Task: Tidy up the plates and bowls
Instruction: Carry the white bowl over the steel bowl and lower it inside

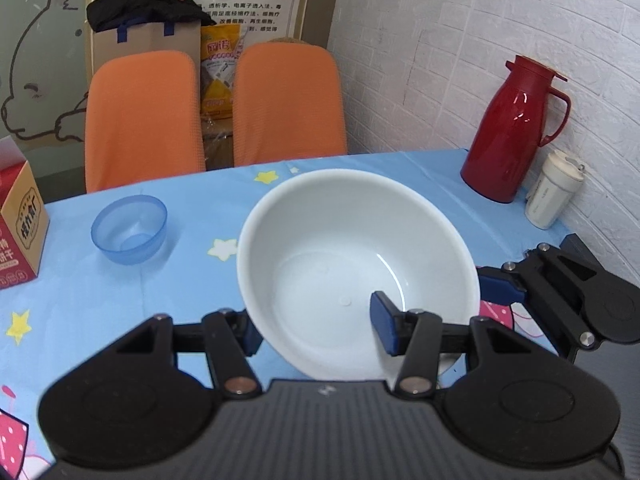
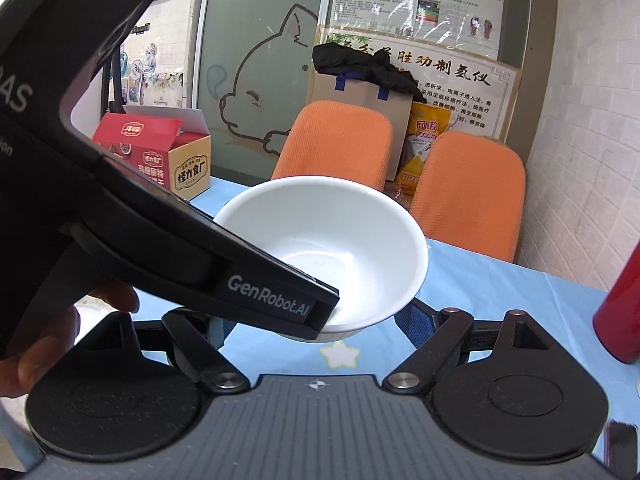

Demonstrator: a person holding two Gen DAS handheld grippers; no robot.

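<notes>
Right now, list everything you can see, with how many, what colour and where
white bowl: one, white, centre of the table, between the left gripper's fingers
small bowl: one, clear blue, left of the white bowl
tablecloth: one, light blue with stars, covering the table
carton: one, red and tan, far left edge, flap open
thermos jug: one, red, right by the brick wall
tumbler: one, cream, beside the jug
chairs: two, orange, behind the table
paper bag: one, brown, black cloth on top, behind the chairs
left gripper: black, blue pads, straddling the near rim
right gripper: black, open, just right of the bowl
</notes>
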